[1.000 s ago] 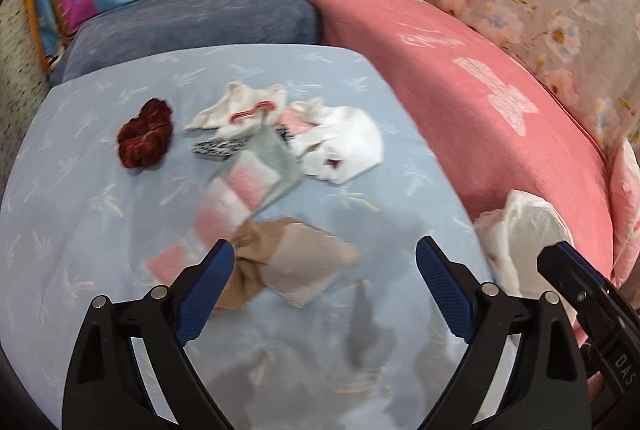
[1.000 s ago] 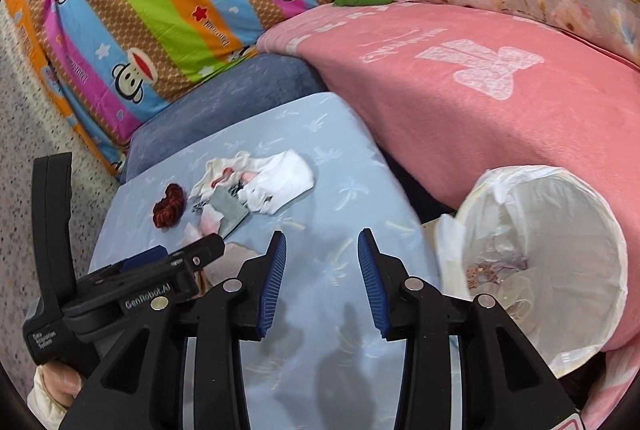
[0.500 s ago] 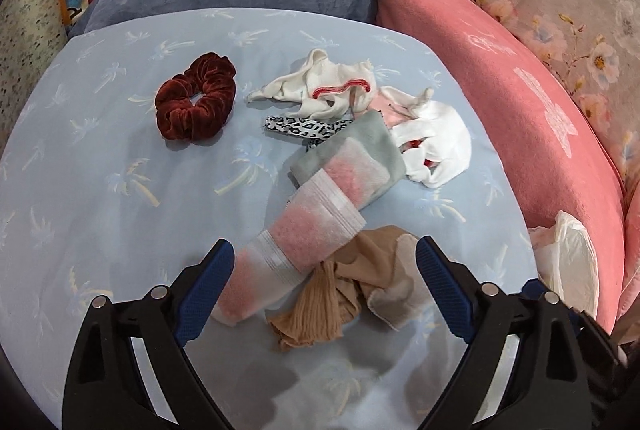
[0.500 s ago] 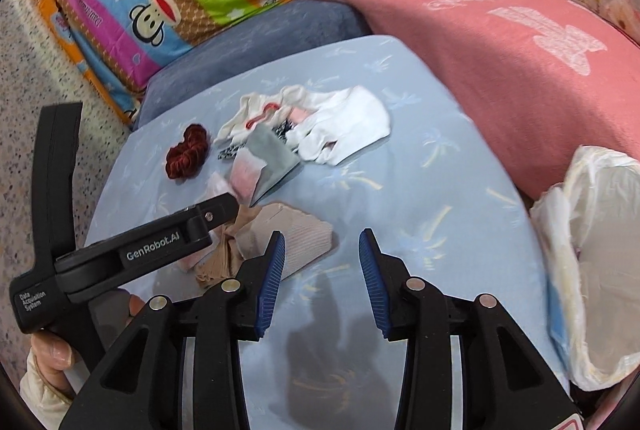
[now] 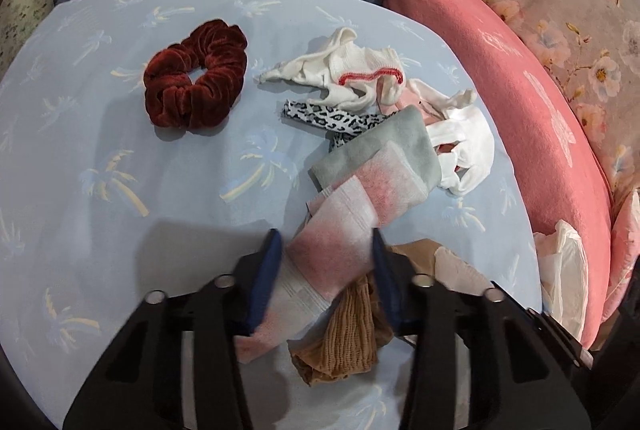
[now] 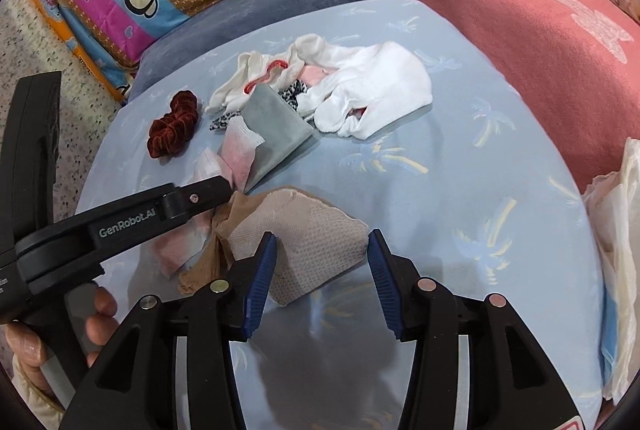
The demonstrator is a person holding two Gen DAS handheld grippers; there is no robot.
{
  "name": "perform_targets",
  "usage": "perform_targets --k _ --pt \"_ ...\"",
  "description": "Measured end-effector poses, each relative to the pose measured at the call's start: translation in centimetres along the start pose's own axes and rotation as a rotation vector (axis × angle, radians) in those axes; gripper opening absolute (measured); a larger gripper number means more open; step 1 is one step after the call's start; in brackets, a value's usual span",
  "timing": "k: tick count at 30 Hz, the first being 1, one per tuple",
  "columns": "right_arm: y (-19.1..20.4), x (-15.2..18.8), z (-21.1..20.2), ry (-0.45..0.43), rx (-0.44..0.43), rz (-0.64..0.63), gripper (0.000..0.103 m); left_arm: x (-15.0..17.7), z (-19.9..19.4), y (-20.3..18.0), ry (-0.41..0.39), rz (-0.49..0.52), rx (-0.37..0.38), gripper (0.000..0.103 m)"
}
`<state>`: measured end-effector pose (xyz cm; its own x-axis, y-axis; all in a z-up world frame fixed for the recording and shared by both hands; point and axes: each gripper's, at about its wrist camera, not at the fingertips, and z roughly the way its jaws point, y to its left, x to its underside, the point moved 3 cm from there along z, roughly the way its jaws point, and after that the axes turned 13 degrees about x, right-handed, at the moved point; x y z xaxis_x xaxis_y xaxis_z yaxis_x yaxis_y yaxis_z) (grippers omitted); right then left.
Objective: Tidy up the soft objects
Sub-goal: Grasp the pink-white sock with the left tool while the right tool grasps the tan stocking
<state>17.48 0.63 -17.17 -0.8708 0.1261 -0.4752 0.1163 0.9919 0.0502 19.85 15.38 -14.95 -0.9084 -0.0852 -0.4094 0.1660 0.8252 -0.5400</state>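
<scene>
Pink sock (image 5: 340,230) between left gripper (image 5: 326,270) fingers

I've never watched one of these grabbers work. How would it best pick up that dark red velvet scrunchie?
Probably from straight above, pinching one side of the scrunchie ring: one finger in the centre hole, the other outside. It lies flat on the blue sheet, apart from the sock pile, and its puffy gathered band should squash easily. The near or left side is freest.

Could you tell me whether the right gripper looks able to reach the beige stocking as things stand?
Probably yes: the right gripper is open, its jaws already either side of the beige stocking's flat end, with nothing lying over that end.
</scene>
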Motion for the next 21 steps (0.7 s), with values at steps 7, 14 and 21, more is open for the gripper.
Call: perform_targets --k 7,14,21 --pt "0.5 0.3 1.0 0.022 -0.029 0.013 0.031 0.0 -0.8 0.2 -0.005 0.011 0.006 0.018" --pt "0.5 -0.2 -1.0 -0.015 -0.033 0.01 0.013 -0.5 -2.3 -1.3 -0.043 0.05 -0.005 0.017" --pt "-1.1 -1.6 -5.3 -0.101 -0.045 0.05 0.013 -1.0 -4.2 -5.1 -0.097 0.135 -0.012 0.016"
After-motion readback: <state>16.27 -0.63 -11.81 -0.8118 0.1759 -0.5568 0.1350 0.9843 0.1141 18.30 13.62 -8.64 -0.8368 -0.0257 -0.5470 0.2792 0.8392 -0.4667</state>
